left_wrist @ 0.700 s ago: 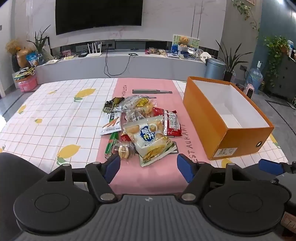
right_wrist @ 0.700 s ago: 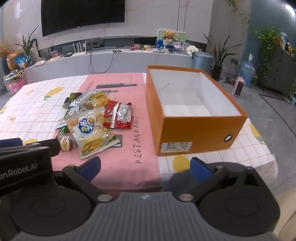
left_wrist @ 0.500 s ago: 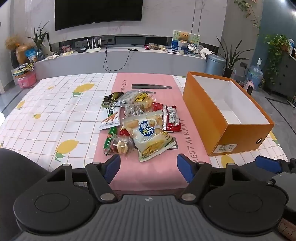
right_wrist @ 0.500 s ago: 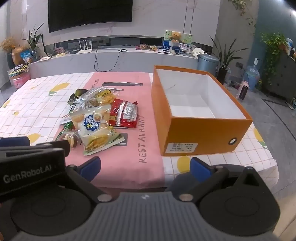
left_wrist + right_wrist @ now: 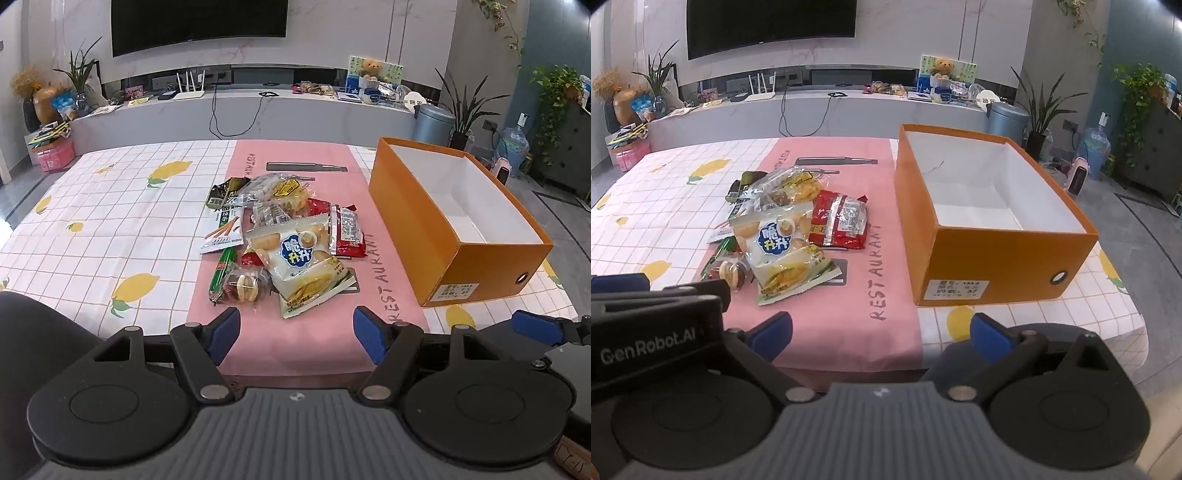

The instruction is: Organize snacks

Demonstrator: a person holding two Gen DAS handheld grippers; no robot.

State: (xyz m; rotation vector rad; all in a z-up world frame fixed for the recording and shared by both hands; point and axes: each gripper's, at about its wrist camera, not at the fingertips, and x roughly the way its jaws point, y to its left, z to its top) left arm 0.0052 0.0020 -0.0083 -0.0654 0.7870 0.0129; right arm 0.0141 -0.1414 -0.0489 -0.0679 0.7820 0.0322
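While the left gripper (image 5: 295, 325) hangs over the near edge of the desk (image 5: 92, 221), its blue fingers (image 5: 223, 330) stand well apart with nothing between them. Ahead of it, in the left wrist view, a heap of snacks (image 5: 280, 236) lies on the pink runner (image 5: 295, 332): a white biscuit bag (image 5: 303, 266) on top, a red packet (image 5: 345, 232) touching its right side, a clear pack of round cookies (image 5: 242, 286) and a green stick (image 5: 221, 269) at the near left. An orange box (image 5: 443, 236) sits open to the right of the heap, apart from it, its white inside bare. From the right wrist view, the right gripper (image 5: 881, 332) also has its fingers (image 5: 990, 336) spread wide and holds nothing. Here the box (image 5: 1008, 262) stands straight ahead, the snacks (image 5: 798, 229) lie to its left on the runner (image 5: 849, 325), and the left gripper's body (image 5: 653, 332) shows at the left edge.
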